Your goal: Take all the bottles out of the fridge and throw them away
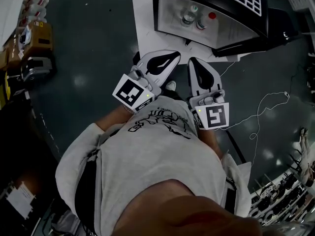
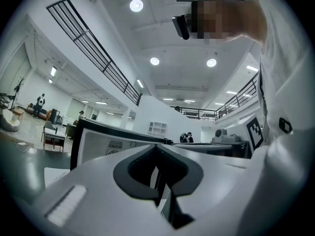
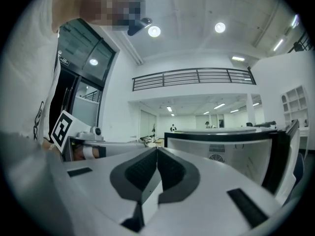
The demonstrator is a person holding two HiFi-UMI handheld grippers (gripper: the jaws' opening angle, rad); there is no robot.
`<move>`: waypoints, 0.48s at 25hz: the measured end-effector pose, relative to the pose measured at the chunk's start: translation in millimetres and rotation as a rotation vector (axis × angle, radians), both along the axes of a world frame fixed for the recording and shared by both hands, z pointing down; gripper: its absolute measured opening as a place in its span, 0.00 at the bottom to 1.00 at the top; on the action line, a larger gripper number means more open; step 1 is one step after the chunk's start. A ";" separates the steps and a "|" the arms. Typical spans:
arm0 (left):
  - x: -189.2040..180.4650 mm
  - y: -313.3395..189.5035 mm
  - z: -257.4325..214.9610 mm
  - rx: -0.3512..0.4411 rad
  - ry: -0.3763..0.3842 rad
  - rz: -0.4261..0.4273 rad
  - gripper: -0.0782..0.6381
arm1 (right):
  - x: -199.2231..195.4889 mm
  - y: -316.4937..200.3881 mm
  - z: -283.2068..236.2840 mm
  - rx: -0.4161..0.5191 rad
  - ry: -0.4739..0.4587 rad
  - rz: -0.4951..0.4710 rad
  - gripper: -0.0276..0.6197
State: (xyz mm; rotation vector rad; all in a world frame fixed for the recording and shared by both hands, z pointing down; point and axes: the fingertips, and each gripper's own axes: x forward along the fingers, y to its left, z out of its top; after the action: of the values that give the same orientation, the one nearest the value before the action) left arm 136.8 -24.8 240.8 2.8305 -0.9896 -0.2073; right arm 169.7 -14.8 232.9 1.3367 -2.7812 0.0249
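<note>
Bottles (image 1: 189, 14) behind the fridge's pale front, both tools closed and empty

Only our head view shows them, upright inside the boxy black-framed fridge (image 1: 256, 14) on its white sheet (image 1: 142, 14); the gripper views catch just its frame. We hold the left gripper (image 1: 175, 55) and right gripper (image 1: 193, 61) close to our body, short of the door, smooth grey jaws pressed together on nothing. A thin white cable (image 1: 266, 104) loops across the dark floor (image 1: 98, 43).

Fridge (image 1: 260, 19): black shell, white inside. Bottle cap (image 1: 212, 16) within: red. Sheet (image 1: 144, 14) under fridge: white. Floor (image 1: 88, 43) around: dark grey. Left gripper (image 1: 173, 57), right gripper (image 1: 193, 62) before fridge: white, black-and-white square markers.
</note>
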 end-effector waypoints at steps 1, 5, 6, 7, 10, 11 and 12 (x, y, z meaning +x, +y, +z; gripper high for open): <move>3.6 -2.7 0.8 -0.002 -0.002 -0.007 0.12 | 4.3 -2.9 0.2 0.000 0.002 -0.003 0.06; 16.6 -12.4 7.4 -0.005 -0.008 -0.037 0.12 | 19.3 -12.4 6.3 0.013 0.028 -0.022 0.06; 18.7 -14.3 9.4 -0.004 -0.009 -0.044 0.12 | 21.9 -14.2 8.8 0.013 0.031 -0.026 0.06; 20.3 -16.1 11.2 -0.003 -0.010 -0.050 0.12 | 23.7 -16.0 11.1 0.014 0.038 -0.032 0.06; 22.5 -22.2 13.6 0.001 -0.011 -0.061 0.12 | 25.7 -22.3 13.8 0.022 0.053 -0.039 0.06; 22.8 -24.2 13.2 0.006 -0.013 -0.062 0.12 | 25.8 -24.6 14.0 0.022 0.053 -0.036 0.06; 22.9 -26.3 12.8 0.012 -0.016 -0.062 0.12 | 26.2 -26.8 14.8 0.020 0.052 -0.031 0.06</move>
State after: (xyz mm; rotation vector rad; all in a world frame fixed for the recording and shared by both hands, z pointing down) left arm 159.7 -51.0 253.6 2.8193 -1.0840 -0.1982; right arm 195.8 -41.6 247.6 1.2794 -2.7653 -0.0389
